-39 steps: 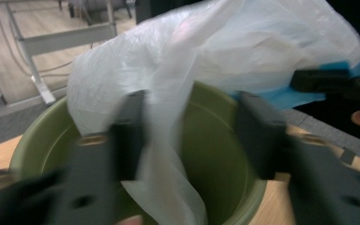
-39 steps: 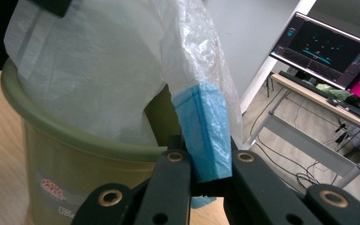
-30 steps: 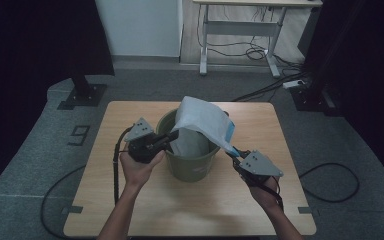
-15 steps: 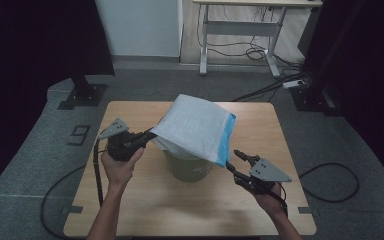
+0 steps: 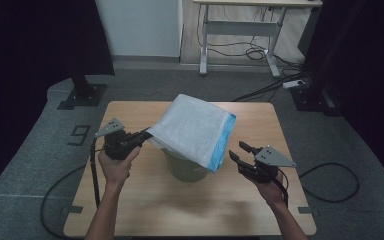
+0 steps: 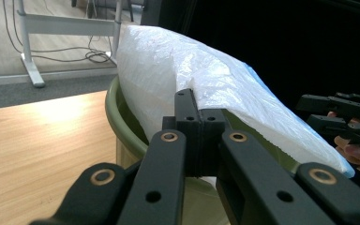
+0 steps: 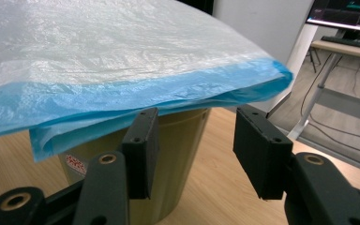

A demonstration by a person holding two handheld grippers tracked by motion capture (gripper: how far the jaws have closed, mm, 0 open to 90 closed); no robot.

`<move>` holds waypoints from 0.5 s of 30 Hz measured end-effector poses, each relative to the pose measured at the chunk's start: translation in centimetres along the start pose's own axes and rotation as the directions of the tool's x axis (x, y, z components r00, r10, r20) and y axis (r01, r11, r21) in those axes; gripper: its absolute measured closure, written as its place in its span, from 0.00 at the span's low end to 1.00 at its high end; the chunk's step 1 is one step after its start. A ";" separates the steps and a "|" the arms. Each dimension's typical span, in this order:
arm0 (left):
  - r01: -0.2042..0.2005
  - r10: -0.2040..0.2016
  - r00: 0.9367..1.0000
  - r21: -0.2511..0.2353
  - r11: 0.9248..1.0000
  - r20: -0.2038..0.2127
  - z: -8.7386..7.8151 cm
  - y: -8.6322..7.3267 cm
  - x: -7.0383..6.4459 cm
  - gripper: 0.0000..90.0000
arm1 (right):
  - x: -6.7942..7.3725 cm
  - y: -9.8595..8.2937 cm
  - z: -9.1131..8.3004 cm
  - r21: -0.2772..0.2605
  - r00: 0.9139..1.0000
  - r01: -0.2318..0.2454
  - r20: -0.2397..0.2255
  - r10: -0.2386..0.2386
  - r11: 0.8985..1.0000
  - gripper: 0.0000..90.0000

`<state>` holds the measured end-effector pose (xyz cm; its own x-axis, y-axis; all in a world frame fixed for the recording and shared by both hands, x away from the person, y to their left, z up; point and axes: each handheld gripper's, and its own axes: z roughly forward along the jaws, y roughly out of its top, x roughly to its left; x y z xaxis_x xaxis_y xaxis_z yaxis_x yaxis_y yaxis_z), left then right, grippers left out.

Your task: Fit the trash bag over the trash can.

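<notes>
**A:** What are your hands doing at this moment?

**B:** Your left claw [image 5: 146, 133] is closed tight on the near-left corner of a white bag [image 5: 195, 130]. In the left gripper view the two jaws are pressed together with the crinkled plastic pinched between them. Your left hand [image 5: 115, 162] holds it above the left part of the counter [image 5: 140, 210].

**A:** And your right?

**B:** Your right claw [image 5: 239, 151] is wide open and holds nothing. From the high view it sits just beside the bag's blue edge [image 5: 223, 142], to the right of it. In the right gripper view the jaws stand spread just below that blue edge, and I cannot tell if they touch it.

**A:** Where is the bag?

**B:** It is stretched out flat and tilted over a green bin [image 5: 185, 167] that stands upright near the middle of the wooden counter. The bag covers most of the bin's mouth, so from above you see just the bin's front wall under it. The left gripper view shows the bag lying across the bin's rim [image 6: 122, 122], rising away from your claw. The blue band runs along the side nearest your right hand [image 5: 272, 190].

**A:** Anything on the bin?

**B:** A small red and white label [image 7: 76, 165] low on its wall, too blurred to read.
</notes>
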<state>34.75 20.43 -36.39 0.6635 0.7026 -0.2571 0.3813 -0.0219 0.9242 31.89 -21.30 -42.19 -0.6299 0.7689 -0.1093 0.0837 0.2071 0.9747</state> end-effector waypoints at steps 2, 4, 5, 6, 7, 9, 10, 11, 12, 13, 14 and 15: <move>0.003 -0.003 1.000 0.004 1.000 0.000 0.0 -0.1 0.1 0.99 | 0.3 0.0 0.4 0.006 1.000 -0.009 -0.022 0.009 1.000 0.54; 0.005 -0.005 1.000 0.010 1.000 0.003 0.1 -0.2 0.1 0.98 | 0.6 -0.2 0.6 0.012 1.000 -0.007 -0.030 0.007 1.000 0.53; 0.002 -0.002 1.000 0.010 1.000 0.003 0.0 -0.2 0.0 0.98 | 0.9 -0.3 0.7 0.008 0.999 -0.002 -0.046 0.003 1.000 0.52; 0.002 -0.002 1.000 0.009 1.000 0.003 0.0 -0.2 0.0 0.98 | 1.3 -0.5 0.6 0.007 0.998 0.012 -0.056 -0.012 1.000 0.52; -0.003 0.003 1.000 0.011 1.000 0.003 0.0 -0.2 -0.1 0.98 | 1.5 -0.6 0.6 0.005 0.998 0.021 -0.063 -0.021 1.000 0.52; -0.005 0.005 1.000 0.014 1.000 0.000 0.1 -0.1 -0.1 0.98 | 2.1 -0.8 0.3 0.004 0.996 0.030 -0.079 -0.030 1.000 0.50; -0.003 0.003 1.000 0.015 1.000 -0.001 0.2 -0.1 -0.1 0.98 | 2.3 -1.0 0.2 0.007 0.996 0.034 -0.080 -0.033 0.999 0.49; -0.004 0.004 1.000 0.018 1.000 -0.002 0.2 -0.1 -0.1 0.98 | 2.6 -1.1 0.1 0.013 0.996 0.041 -0.082 -0.040 0.999 0.47; -0.003 0.003 1.000 0.021 1.000 -0.007 0.4 -0.1 -0.1 0.98 | 2.8 -1.2 0.0 0.016 0.996 0.042 -0.085 -0.040 0.999 0.46; -0.001 0.001 1.000 0.022 1.000 -0.009 0.4 0.0 -0.1 0.98 | 3.2 -1.4 -0.2 0.016 0.995 0.039 -0.093 -0.038 0.999 0.44; 0.001 -0.001 1.000 0.021 1.000 -0.011 0.5 -0.1 0.0 0.98 | 3.4 -1.4 -0.4 0.017 0.995 0.040 -0.095 -0.038 0.999 0.43; 0.002 -0.002 1.000 0.021 1.000 -0.011 0.5 -0.1 0.0 0.98 | 3.5 -1.4 -0.5 0.016 0.995 0.040 -0.096 -0.039 0.999 0.42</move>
<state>35.03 20.05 -36.58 0.6556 0.7105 -0.2556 0.3960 -0.0353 0.9176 29.15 -19.20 -43.87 -0.7037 0.6989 -0.1278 0.0704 0.2476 0.9663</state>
